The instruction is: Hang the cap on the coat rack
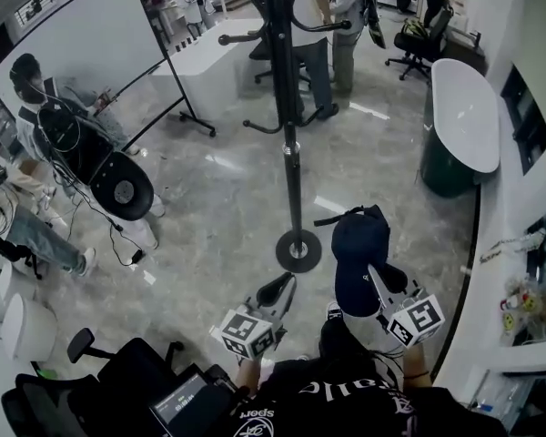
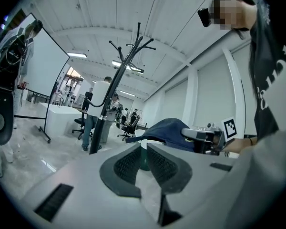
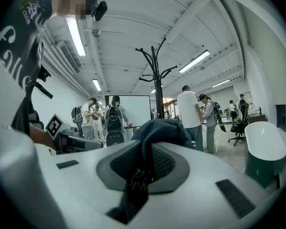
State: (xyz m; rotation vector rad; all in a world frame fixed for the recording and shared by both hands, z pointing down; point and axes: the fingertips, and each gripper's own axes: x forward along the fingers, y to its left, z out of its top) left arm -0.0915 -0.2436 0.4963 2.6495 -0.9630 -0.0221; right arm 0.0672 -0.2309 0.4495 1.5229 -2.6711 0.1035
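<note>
The right gripper (image 1: 379, 279) is clenched on the dark blue cap (image 1: 358, 242) – fabric pinched between its pads, the crown bulging just ahead. The left gripper (image 1: 278, 291), beside it, is empty, its jaws narrowly apart – the coat rack (image 1: 292, 167) stands ahead of both.

Cap (image 1: 359, 244) navy blue, with yellow lettering on its strap. Coat rack (image 1: 292, 153) black. Left gripper (image 1: 278, 291) and right gripper (image 1: 382, 280) pale grey, pads black and ribbed, cubes chequered black-and-white. Floor (image 1: 227, 208) grey, marbled. Upper right: tub (image 1: 464, 116) white over dark green.
</note>
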